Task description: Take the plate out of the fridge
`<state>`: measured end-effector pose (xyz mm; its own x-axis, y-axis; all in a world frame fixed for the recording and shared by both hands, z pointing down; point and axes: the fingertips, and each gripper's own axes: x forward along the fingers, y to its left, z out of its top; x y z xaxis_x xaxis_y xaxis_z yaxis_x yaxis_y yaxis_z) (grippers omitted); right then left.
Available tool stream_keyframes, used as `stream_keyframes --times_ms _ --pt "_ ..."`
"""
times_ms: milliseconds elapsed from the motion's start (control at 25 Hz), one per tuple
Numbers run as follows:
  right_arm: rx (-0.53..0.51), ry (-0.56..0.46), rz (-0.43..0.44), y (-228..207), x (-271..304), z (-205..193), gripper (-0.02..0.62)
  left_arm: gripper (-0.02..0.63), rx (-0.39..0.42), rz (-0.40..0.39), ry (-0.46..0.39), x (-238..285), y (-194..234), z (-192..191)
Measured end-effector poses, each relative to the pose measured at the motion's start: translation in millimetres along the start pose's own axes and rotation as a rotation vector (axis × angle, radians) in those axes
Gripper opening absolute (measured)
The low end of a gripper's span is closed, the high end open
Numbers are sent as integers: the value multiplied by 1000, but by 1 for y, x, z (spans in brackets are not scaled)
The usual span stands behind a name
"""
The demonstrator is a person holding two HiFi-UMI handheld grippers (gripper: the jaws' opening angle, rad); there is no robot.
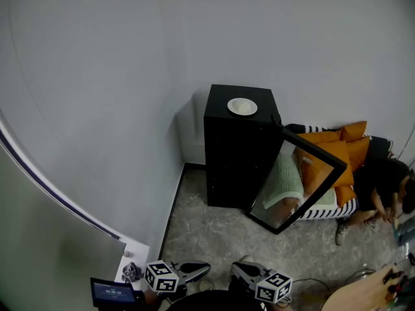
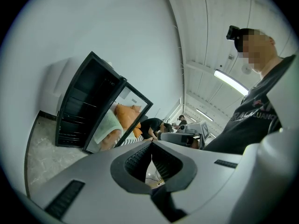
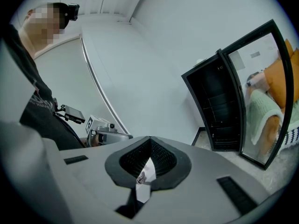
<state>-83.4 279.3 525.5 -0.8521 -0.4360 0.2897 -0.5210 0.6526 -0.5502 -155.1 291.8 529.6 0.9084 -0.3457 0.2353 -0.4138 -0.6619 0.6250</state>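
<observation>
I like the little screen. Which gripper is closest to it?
The left gripper; the little screen sits beside it, the right gripper is farther off.

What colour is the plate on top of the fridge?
White; the plate shows best in the head view.

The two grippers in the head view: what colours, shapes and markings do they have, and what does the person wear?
The left gripper and the right gripper each carry a white cube with black square markers. In their own views the bodies are light grey, with black ribbed pads set in a dark V-shaped recess. The person wears a dark printed T-shirt.
</observation>
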Motion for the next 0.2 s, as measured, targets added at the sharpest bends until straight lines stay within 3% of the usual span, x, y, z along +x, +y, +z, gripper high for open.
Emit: stream_keyframes --times_ms 200 --pt "-10 5 6 0 5 -1 6 6 5 5 -7 -3 5 2"
